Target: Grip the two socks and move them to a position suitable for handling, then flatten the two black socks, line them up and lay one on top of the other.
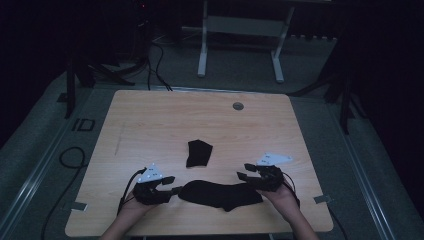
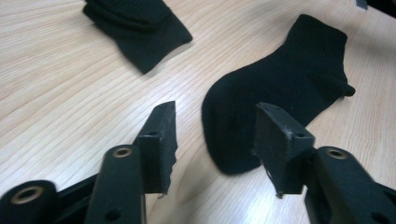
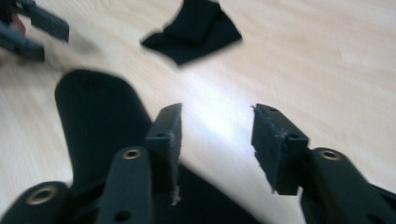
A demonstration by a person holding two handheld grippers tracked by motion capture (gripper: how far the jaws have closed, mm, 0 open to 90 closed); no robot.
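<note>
A long black sock [image 1: 220, 194] lies flat near the table's front edge, between my two grippers. My left gripper [image 1: 172, 186] is at the sock's left end and stands open. In the left gripper view the sock [image 2: 280, 88] has its rounded end between the parted jaws of the left gripper [image 2: 217, 126], and the pads do not press on it. My right gripper [image 1: 245, 171] is open at the sock's right end. In the right gripper view the right gripper [image 3: 215, 130] has bare wood between its jaws, with the sock [image 3: 98, 116] by the left jaw. A folded black sock [image 1: 198, 152] [image 2: 140, 28] [image 3: 194, 30] lies farther back.
The wooden table [image 1: 150, 120] has a round grey grommet [image 1: 238, 106] near its far edge. Metal brackets [image 1: 75, 206] stick out at the front corners. A black cable [image 1: 70, 160] loops on the floor to the left, and white desk legs [image 1: 202, 55] stand behind the table.
</note>
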